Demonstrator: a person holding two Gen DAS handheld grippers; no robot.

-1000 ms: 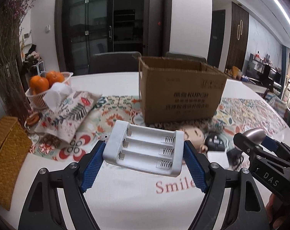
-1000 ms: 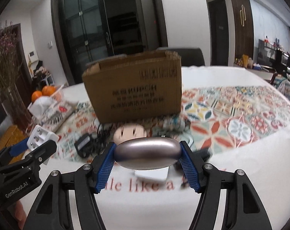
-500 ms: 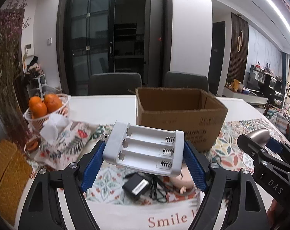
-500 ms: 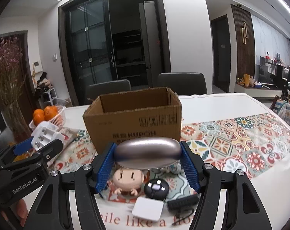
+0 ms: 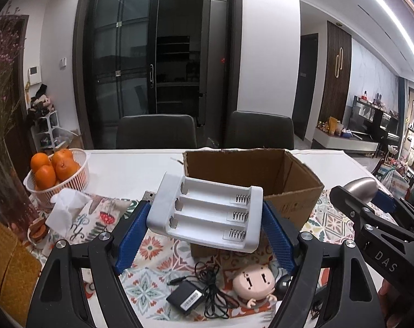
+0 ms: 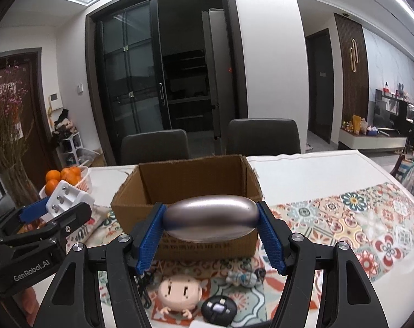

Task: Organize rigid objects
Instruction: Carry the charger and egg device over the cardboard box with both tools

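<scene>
Both grippers raised since a second ago; box interior now visible.
Left gripper (image 5: 207,224) jaws clamped on white battery charger (image 5: 207,213); right gripper (image 6: 211,235) jaws clamped on metallic oval case (image 6: 211,221); cardboard box (image 6: 190,180) just beyond both.

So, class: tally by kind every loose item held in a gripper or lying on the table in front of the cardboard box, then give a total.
Battery charger: 1
Metallic oval case: 1
Power adapter: 1
Doll head: 1
Round black gadget: 1
Small patterned figure: 1
Total: 6

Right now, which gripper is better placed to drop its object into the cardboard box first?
Right, slightly. The right gripper holds the metal oval case centred before the cardboard box; the left's battery charger sits left of it.
</scene>
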